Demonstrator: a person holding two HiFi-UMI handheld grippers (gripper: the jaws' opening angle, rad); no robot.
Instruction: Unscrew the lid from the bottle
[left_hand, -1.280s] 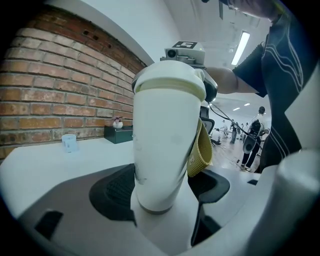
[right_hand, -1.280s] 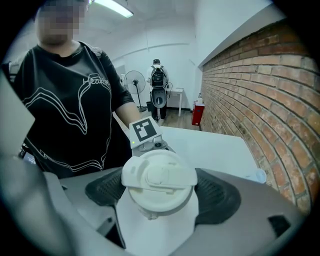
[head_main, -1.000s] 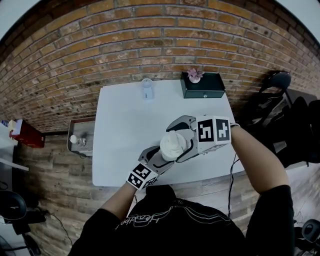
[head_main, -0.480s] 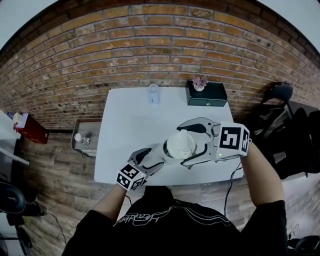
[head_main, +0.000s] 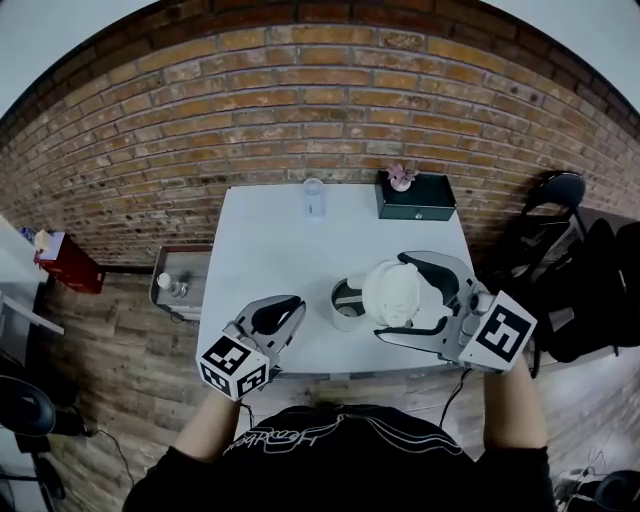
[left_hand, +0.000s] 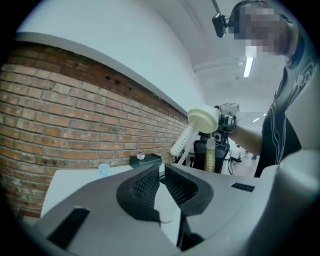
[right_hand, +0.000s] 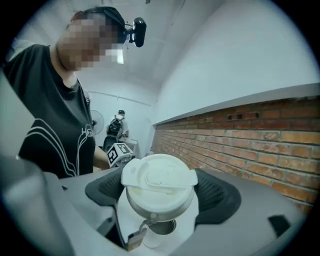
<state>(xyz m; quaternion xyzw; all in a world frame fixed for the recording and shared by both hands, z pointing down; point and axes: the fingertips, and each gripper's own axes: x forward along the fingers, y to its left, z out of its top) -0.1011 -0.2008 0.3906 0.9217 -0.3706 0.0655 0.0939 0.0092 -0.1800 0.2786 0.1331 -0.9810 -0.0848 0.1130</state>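
The right gripper (head_main: 393, 297) pinches the white lid (right_hand: 159, 180) by its rim between both pads, top face toward the gripper's camera, a small tag dangling under it. The lid hangs clear of the bottle (head_main: 347, 303), just to that bottle's right and above it. The bottle stands upright and open-mouthed on the white table (head_main: 270, 240), between the two grippers and nearer the right one. The left gripper (head_main: 290, 308) is well apart at the table's near left edge, jaws closing on nothing. The unscrewing looks done; what is left is probably setting the lid down on bare tabletop beside the bottle
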